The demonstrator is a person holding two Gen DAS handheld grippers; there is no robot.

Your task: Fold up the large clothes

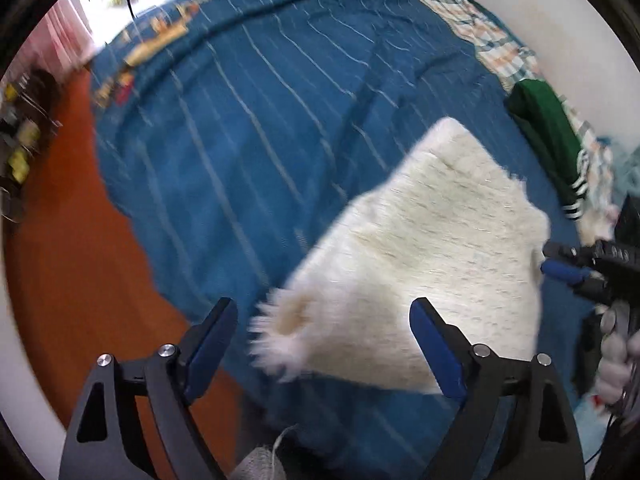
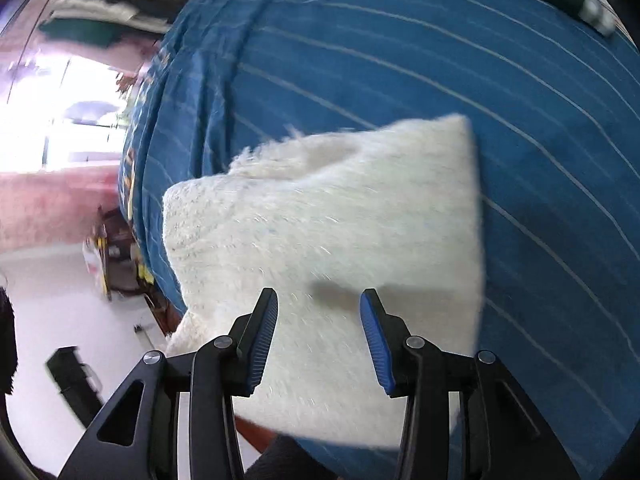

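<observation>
On a blue bedspread (image 1: 248, 168) ruled with thin pale stripes, a folded cream knit (image 1: 432, 264) lies near the bed's front edge, both grippers hovering just above it. Nearest the left wrist camera, the left gripper (image 1: 324, 320) stands released, its blue-padded fingers spread wide with nothing between them; the knit's fringed corner sits just beyond. Seen from the right wrist camera, the right gripper (image 2: 318, 320) hangs half-open over the knit's near edge, its ribbed blue pads clear of the cloth and casting a small shadow on it.

The fold appears largely made, a rough square. Doing the next part well likely means lowering squarely onto an edge, pinching all layers together rather than the top one, and carrying both corners across evenly so the bulky pile does not slump or splay.

The knit looks thick, shaggy and soft, with a loose fringe along one side. Beyond it, at the bedspread's far edge, lies a dark green garment (image 1: 548, 136) with white-striped cuffs, next to a checked cloth (image 1: 472, 12).
</observation>
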